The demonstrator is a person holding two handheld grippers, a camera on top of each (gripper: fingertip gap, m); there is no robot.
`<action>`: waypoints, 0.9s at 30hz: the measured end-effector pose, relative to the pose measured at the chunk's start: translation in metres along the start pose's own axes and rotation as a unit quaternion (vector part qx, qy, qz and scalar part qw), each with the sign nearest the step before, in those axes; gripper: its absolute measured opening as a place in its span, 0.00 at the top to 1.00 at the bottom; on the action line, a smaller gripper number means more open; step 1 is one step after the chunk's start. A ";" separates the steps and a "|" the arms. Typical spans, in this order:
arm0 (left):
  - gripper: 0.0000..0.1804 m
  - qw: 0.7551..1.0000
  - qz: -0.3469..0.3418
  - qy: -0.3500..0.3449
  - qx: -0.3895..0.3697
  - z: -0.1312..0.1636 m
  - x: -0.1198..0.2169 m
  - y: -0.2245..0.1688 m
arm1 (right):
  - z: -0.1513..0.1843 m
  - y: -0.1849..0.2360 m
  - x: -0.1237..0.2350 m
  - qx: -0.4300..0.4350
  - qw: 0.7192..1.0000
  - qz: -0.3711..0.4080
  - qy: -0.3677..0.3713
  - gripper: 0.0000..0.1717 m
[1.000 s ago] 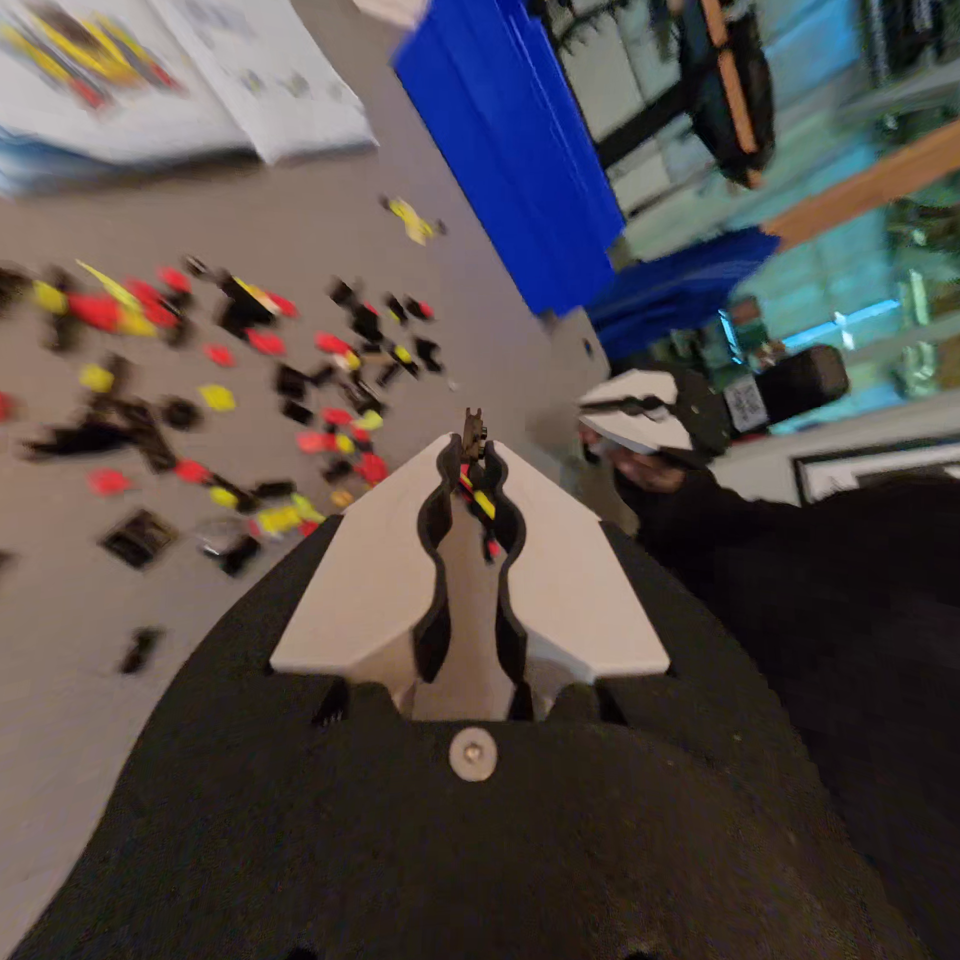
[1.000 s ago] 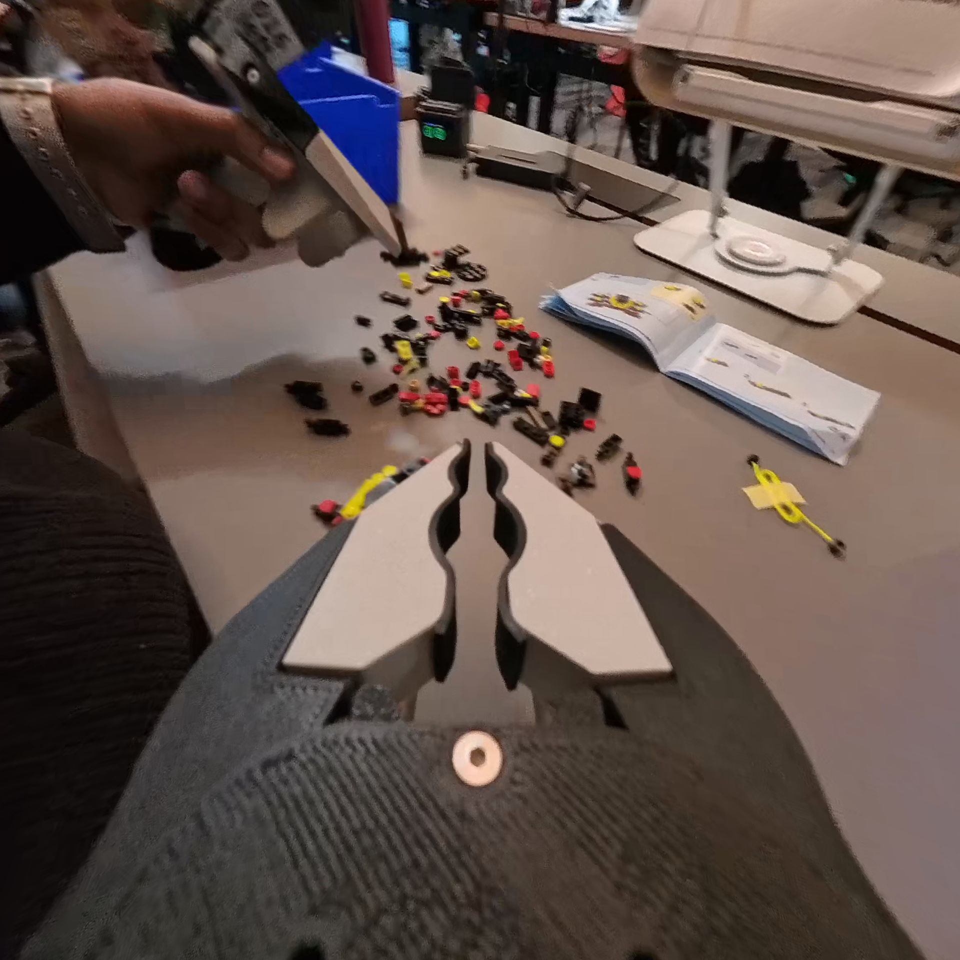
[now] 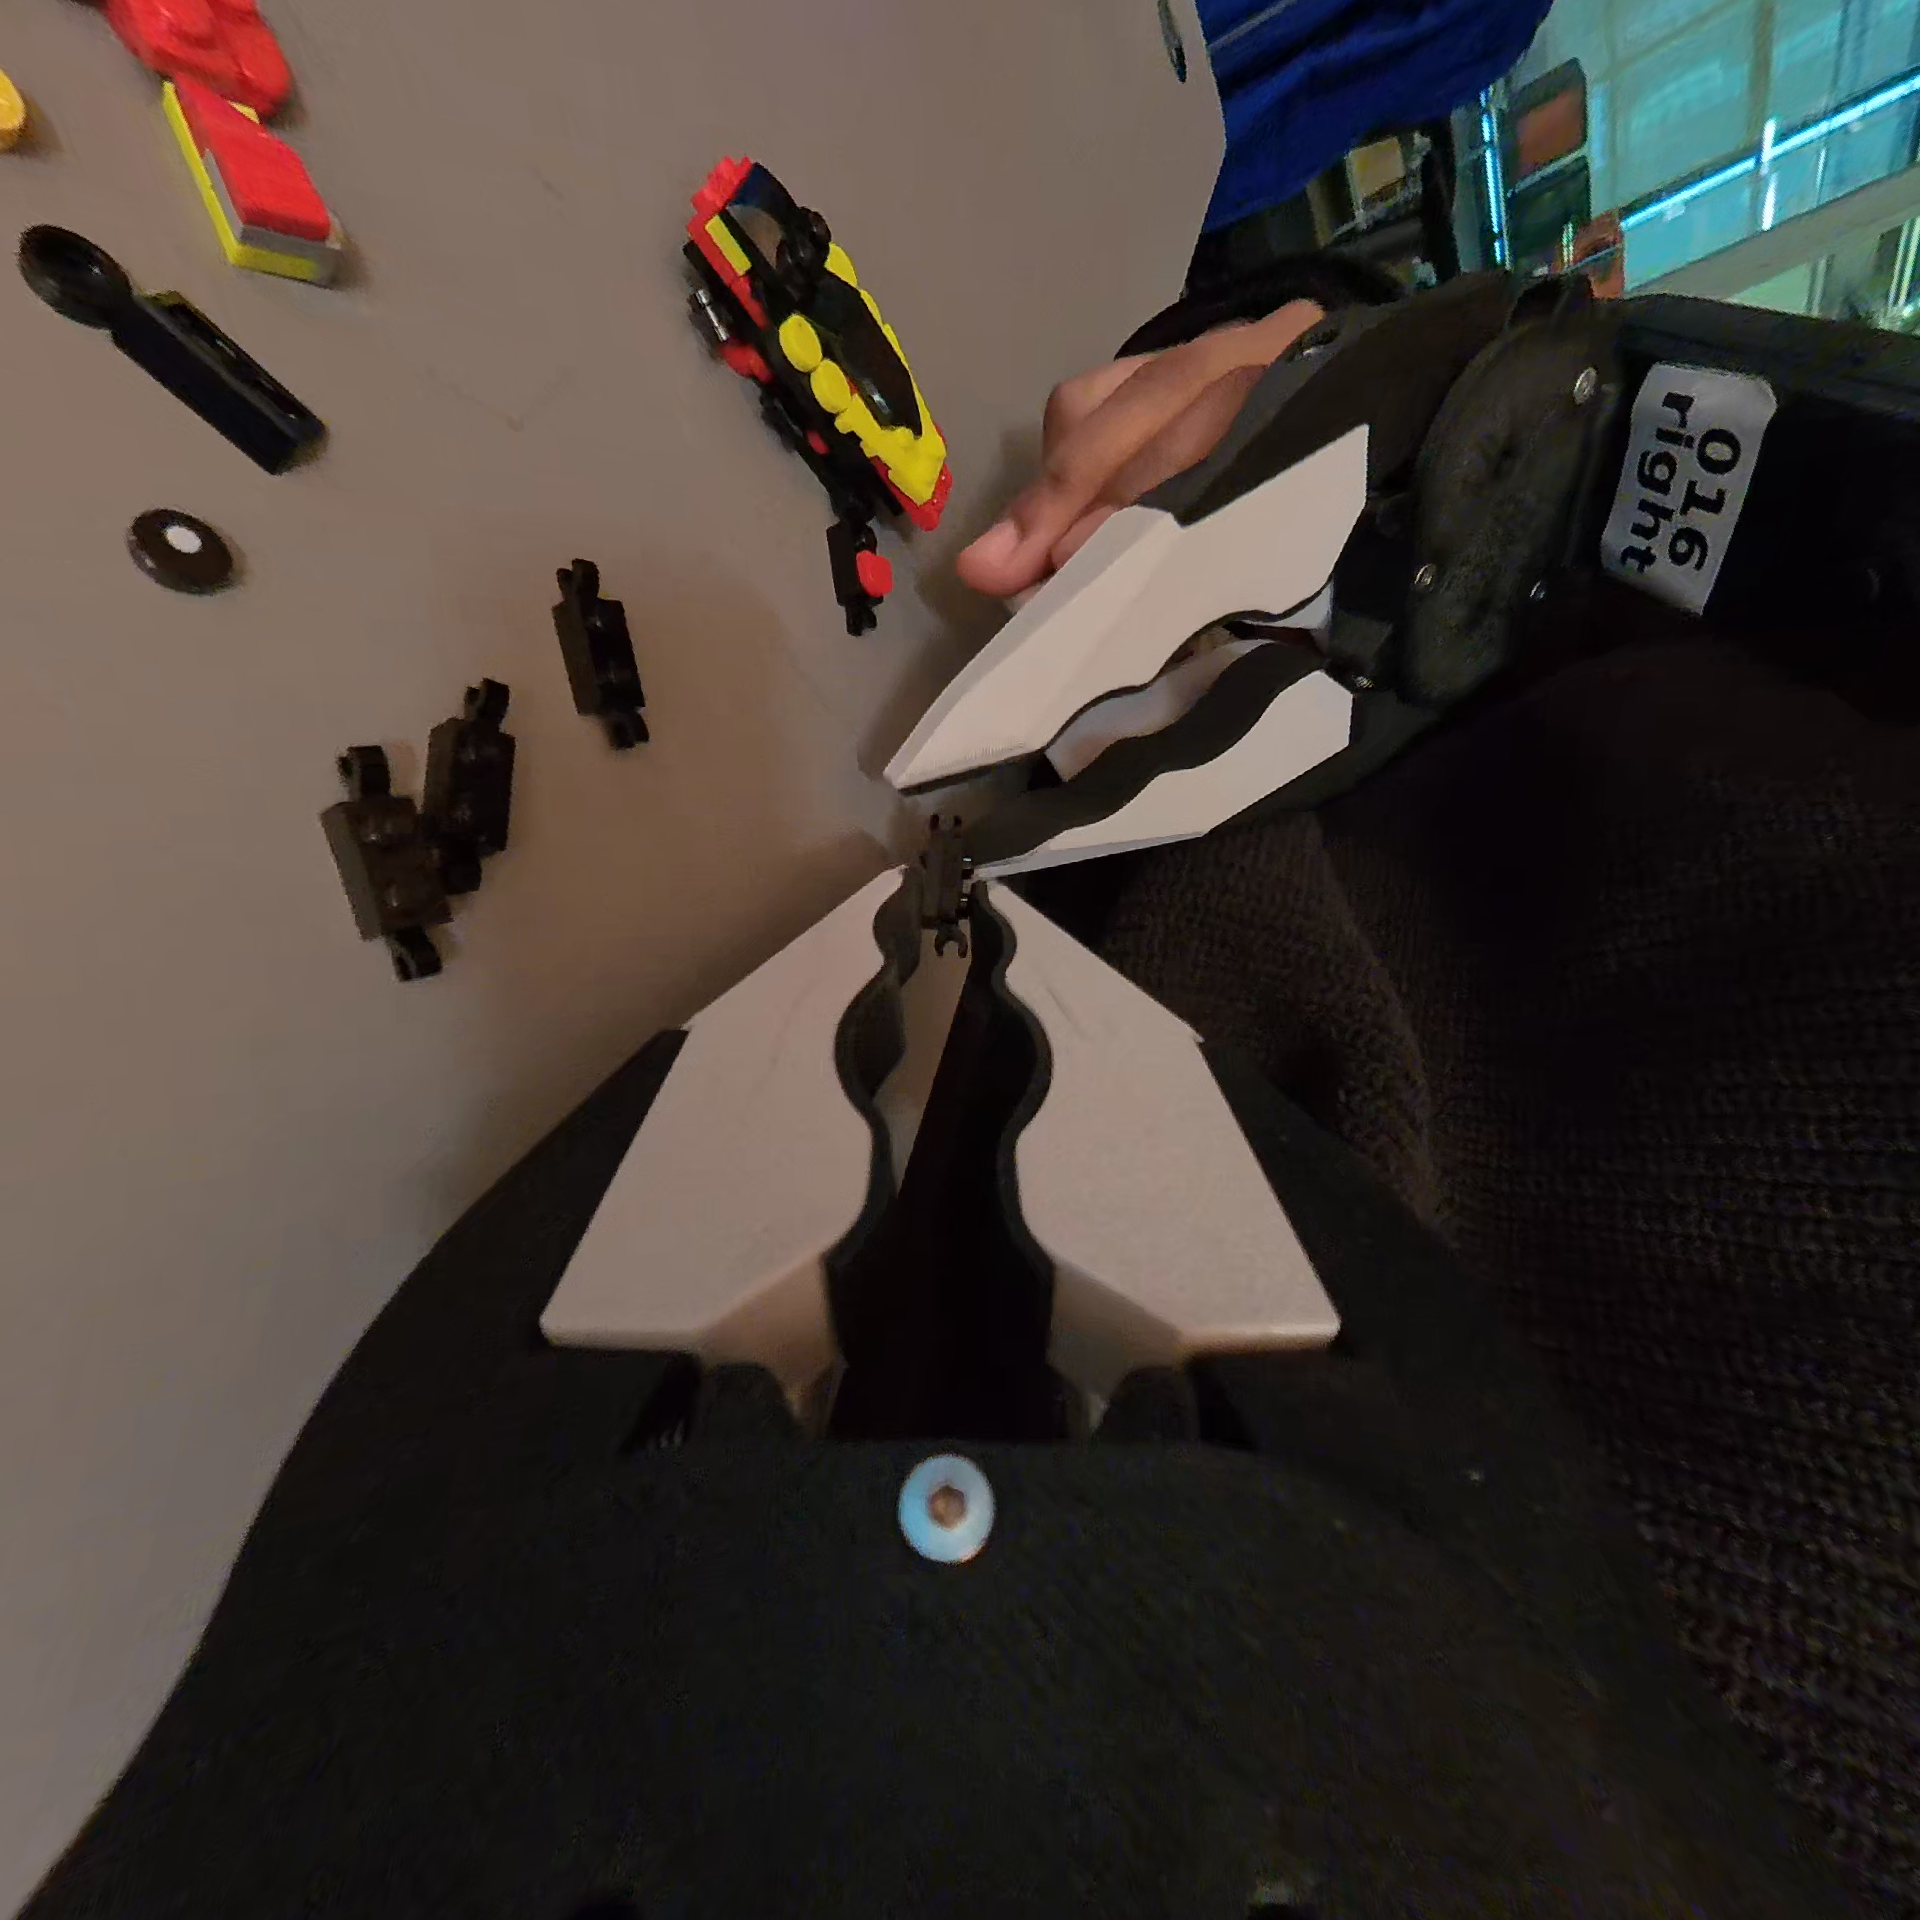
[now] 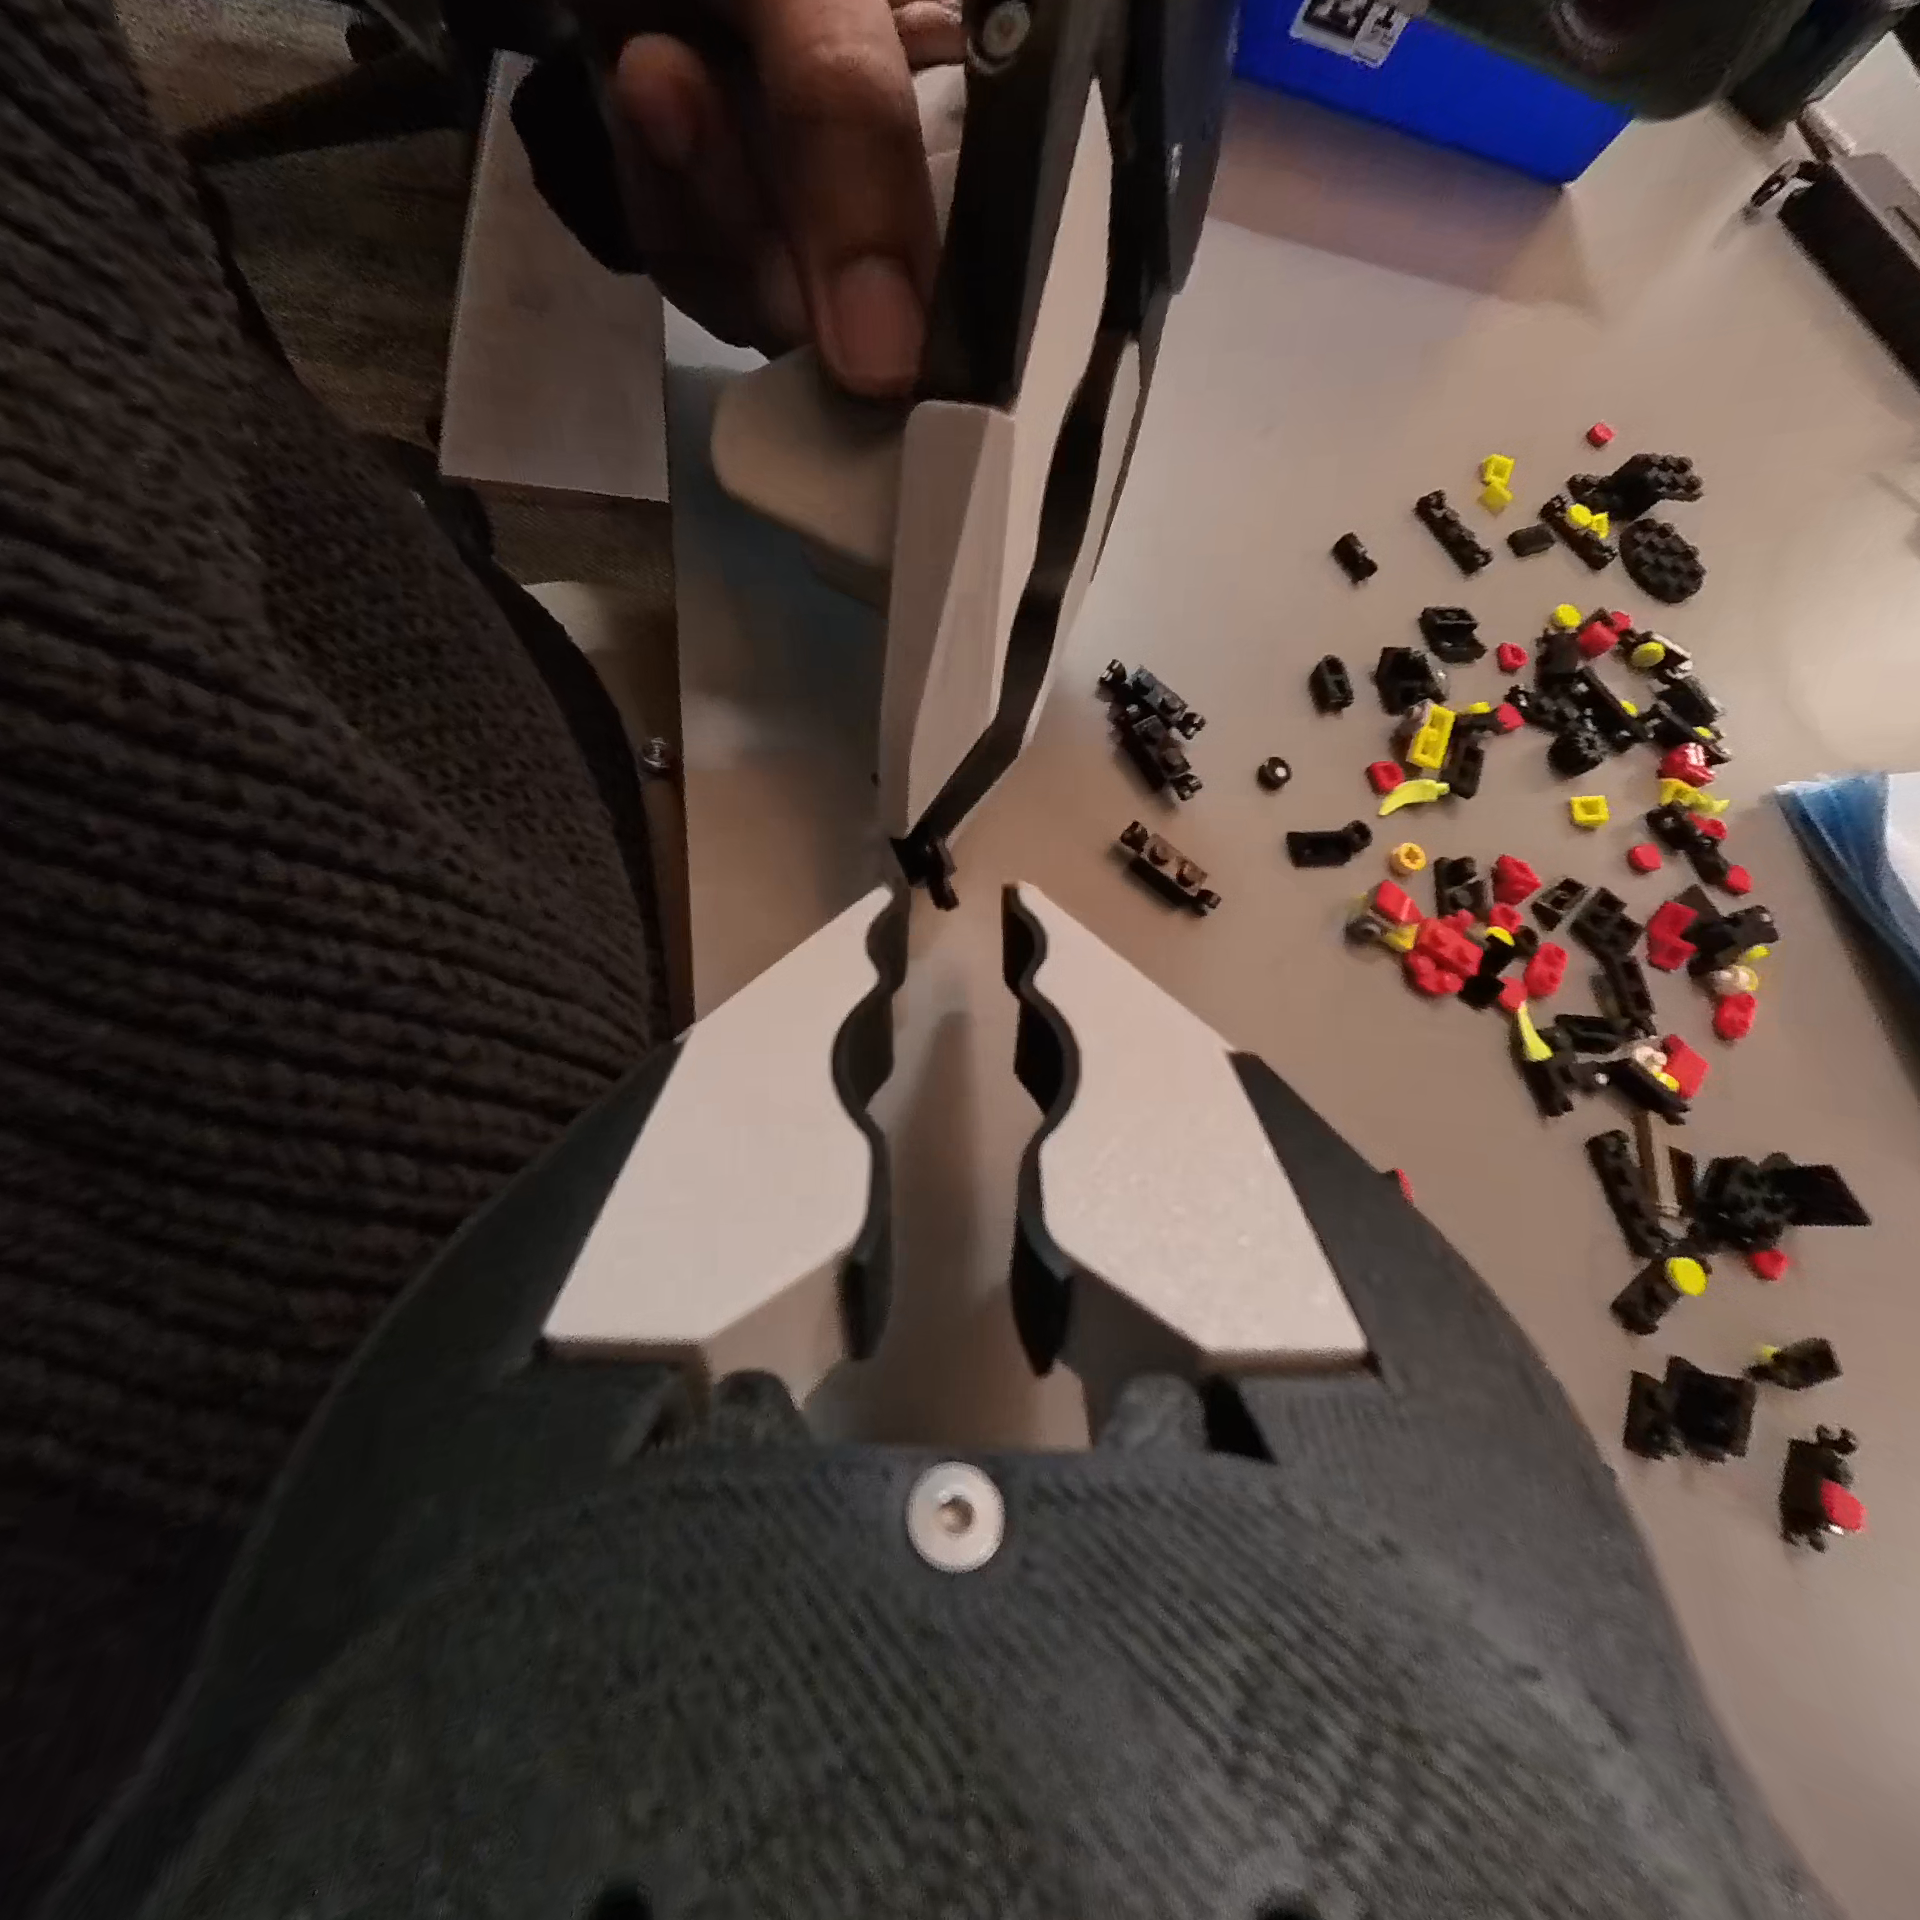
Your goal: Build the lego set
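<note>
My left gripper (image 3: 940,896) is shut on a small black clip brick (image 3: 943,883), which sticks out past its fingertips. The right wrist view shows this gripper (image 4: 920,831) coming down from above with the same brick (image 4: 925,864) pinched at its tip. My right gripper (image 4: 954,899) is open. Its fingertips stand on either side of the brick's free end, and the brick is close to the left pad (image 4: 883,914) but not pressed by both. In the left wrist view the right gripper (image 3: 940,821) reaches in from the upper right, with a hand (image 3: 1122,447) on it.
On the grey table (image 3: 312,1143) lie a partly built red, yellow and black model (image 3: 821,353) and loose black bricks (image 3: 597,655). A spread of small red, yellow and black bricks (image 4: 1558,831) lies to the right. A blue bin (image 4: 1434,83) stands at the back and a booklet (image 4: 1860,831) at the right edge. Less than 4 cm separates the two grippers' tips.
The two grippers were apart and have come together tip to tip near the table's edge. My left gripper kept its hold on the black brick. My right gripper's jaws have opened wider.
</note>
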State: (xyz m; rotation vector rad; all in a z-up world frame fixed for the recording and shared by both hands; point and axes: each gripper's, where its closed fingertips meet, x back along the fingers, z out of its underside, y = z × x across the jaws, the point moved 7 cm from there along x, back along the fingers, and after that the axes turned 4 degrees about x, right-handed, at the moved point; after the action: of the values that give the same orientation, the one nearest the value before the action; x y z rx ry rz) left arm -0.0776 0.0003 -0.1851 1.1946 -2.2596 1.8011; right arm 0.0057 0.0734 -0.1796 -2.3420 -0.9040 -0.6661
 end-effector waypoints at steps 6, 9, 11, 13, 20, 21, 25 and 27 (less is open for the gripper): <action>0.97 1.000 0.003 0.001 0.002 0.001 -0.001 0.000 | 0.001 0.000 0.001 0.010 1.000 0.004 0.003 0.98; 0.97 1.000 0.003 0.003 0.002 0.001 -0.001 0.000 | 0.000 0.000 0.002 0.013 1.000 0.008 0.001 0.98; 0.97 1.000 0.002 0.005 0.001 0.001 -0.001 0.000 | 0.000 -0.001 0.002 0.021 1.000 0.022 -0.002 0.95; 0.97 1.000 0.002 0.006 0.000 0.001 -0.001 0.000 | -0.001 -0.001 0.001 0.038 0.999 0.026 -0.004 0.95; 0.97 1.000 0.003 0.006 -0.001 0.001 -0.001 -0.001 | -0.002 0.000 0.002 0.088 0.995 0.045 -0.004 0.93; 0.97 1.000 0.003 0.006 -0.001 0.001 -0.001 -0.001 | -0.002 0.001 0.002 0.095 0.994 0.045 -0.004 0.94; 0.97 1.000 0.004 0.006 0.001 0.001 -0.002 0.000 | -0.002 0.005 0.002 0.143 0.988 0.059 -0.001 0.96; 0.97 1.000 0.004 0.005 0.000 0.001 -0.002 -0.001 | -0.003 0.006 0.003 0.164 0.984 0.067 0.002 0.97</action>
State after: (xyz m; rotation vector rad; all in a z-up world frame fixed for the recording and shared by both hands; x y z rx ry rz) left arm -0.0756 0.0004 -0.1854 1.1743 -2.2625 1.8056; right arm 0.0114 0.0690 -0.1779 -2.0833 -0.7802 -0.4310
